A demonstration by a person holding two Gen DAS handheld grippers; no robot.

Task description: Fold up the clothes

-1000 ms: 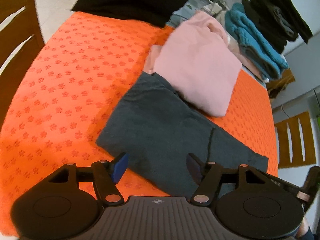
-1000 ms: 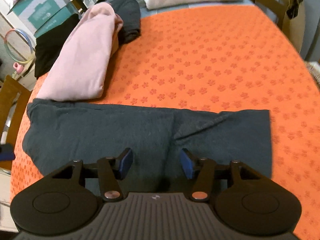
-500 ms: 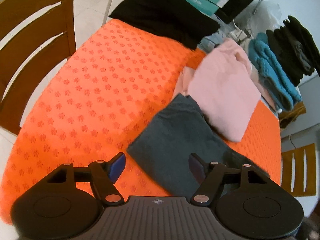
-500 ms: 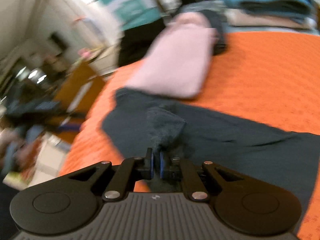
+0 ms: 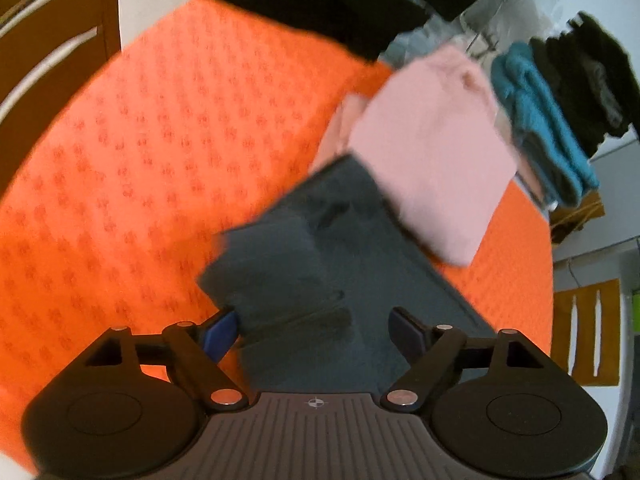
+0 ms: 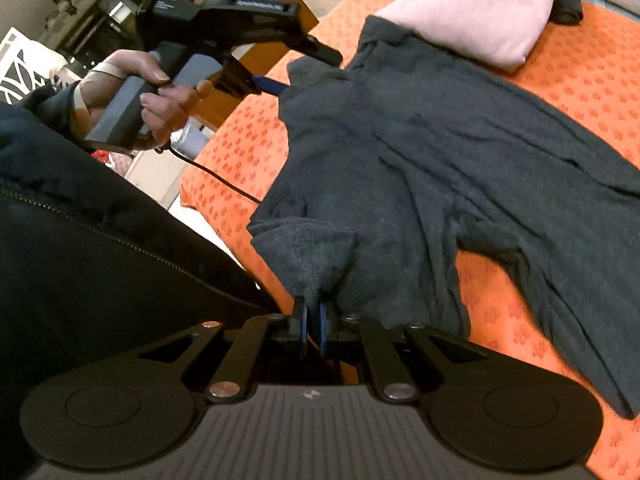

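A dark grey garment (image 6: 440, 152) lies spread on the orange tablecloth (image 6: 580, 60). My right gripper (image 6: 312, 320) is shut on a bunched edge of it at the near side and lifts that edge. In the left wrist view the same garment (image 5: 320, 264) lies between my left gripper's (image 5: 316, 328) open fingers, its corner near the left blue pad (image 5: 222, 330). In the right wrist view the left gripper (image 6: 304, 68) reaches the garment's far corner; its jaws stand apart.
A folded pink garment (image 5: 432, 148) lies just beyond the grey one. A black garment (image 5: 312, 4) and a stack of teal and dark clothes (image 5: 552, 112) lie at the table's far side. Wooden chairs (image 5: 52, 28) stand around. The person's dark jacket (image 6: 100, 240) is at the left.
My right gripper has shut on the grey garment's edge and pulled it up and toward the left. My left gripper has moved in to the garment's corner, still open.
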